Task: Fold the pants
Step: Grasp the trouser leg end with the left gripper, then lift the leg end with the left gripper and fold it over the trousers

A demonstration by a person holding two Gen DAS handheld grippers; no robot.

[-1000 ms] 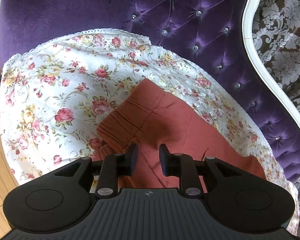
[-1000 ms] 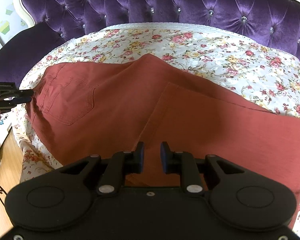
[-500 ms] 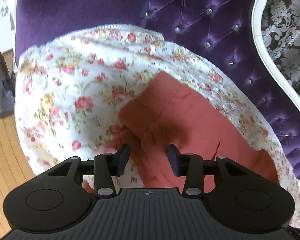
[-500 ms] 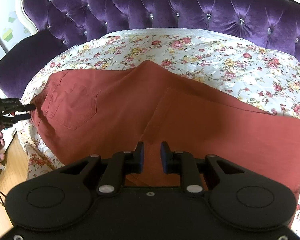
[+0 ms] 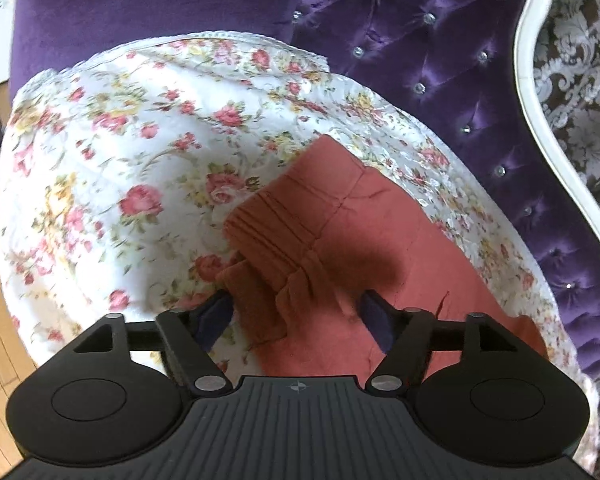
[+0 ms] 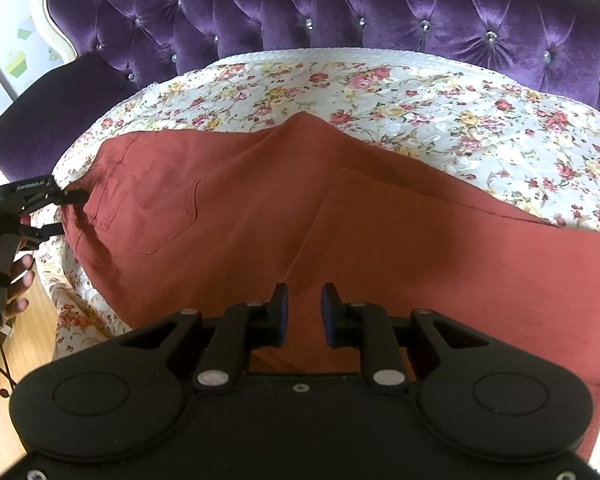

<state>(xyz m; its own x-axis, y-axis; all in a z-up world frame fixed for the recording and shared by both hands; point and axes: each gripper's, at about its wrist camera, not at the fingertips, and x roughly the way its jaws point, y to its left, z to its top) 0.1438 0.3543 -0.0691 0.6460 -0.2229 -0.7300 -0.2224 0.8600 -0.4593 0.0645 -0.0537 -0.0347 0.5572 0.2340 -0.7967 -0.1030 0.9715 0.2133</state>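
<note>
The rust-red cotton pants [image 6: 340,216] lie spread across a white quilted cover printed with pink and yellow roses [image 6: 440,96], which drapes the seat of a button-tufted purple velvet sofa with a white frame [image 6: 340,12]. Back pocket up, waistband out at the left end, legs running off to the right.

Left tool [image 5: 296,316] — its jaws are opening right now, spread wide either side of the bunched, pleated waistband corner [image 5: 276,240], and the pads are not pressing on the cloth. The fabric sits rumpled between them, a little heap rather than a flat edge. From the right wrist view that same left tool [image 6: 60,212] shows at the waistband, with a person's hand [image 6: 18,284] behind it.

Right tool [image 6: 304,312] — partly open, poised low over the inner seam where the two legs overlap; whether any fabric is actually pinched there I cannot tell.

To do this step well, I'd judge the waistband corner wants smoothing flat before any new grip, since a fold made over that puckered heap will carry the wrinkle through. Catch both layers together at the edge, keep the cloth taut between the two tools, and lift just clear of the cover so it doesn't drag the quilt along.

Containers? None in sight — no basket, no bin.
</note>
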